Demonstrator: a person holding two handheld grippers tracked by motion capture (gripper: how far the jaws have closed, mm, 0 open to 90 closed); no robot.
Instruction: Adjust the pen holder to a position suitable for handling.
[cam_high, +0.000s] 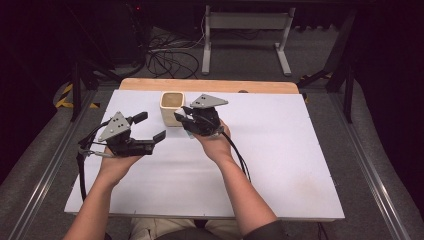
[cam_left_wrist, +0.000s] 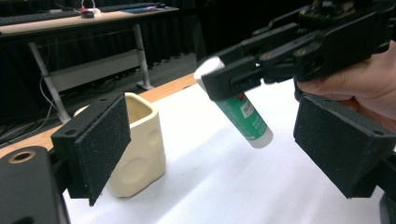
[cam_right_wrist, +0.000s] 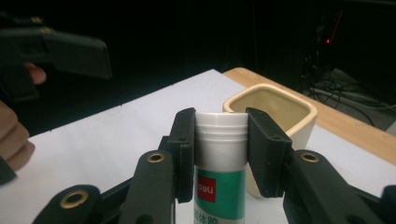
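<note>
Item in transit: right gripper (cam_right_wrist: 219, 154) is clenching a glue stick (cam_right_wrist: 219, 186) aloft just beside the cream cup (cam_right_wrist: 280, 109), insertion pending; left gripper (cam_left_wrist: 210, 154) is waiting, jaws spread, empty.

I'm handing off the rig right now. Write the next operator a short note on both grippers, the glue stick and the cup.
Right gripper: shut on the glue stick at its white cap end, held off the table beside the cream cup.
Left gripper: open, holding nothing, hovering left of the cup.
The cup stands upright near the far edge of the white table and looks empty inside.
Done: stick picked up.
Left, probably: lower it into the cup and release.
</note>
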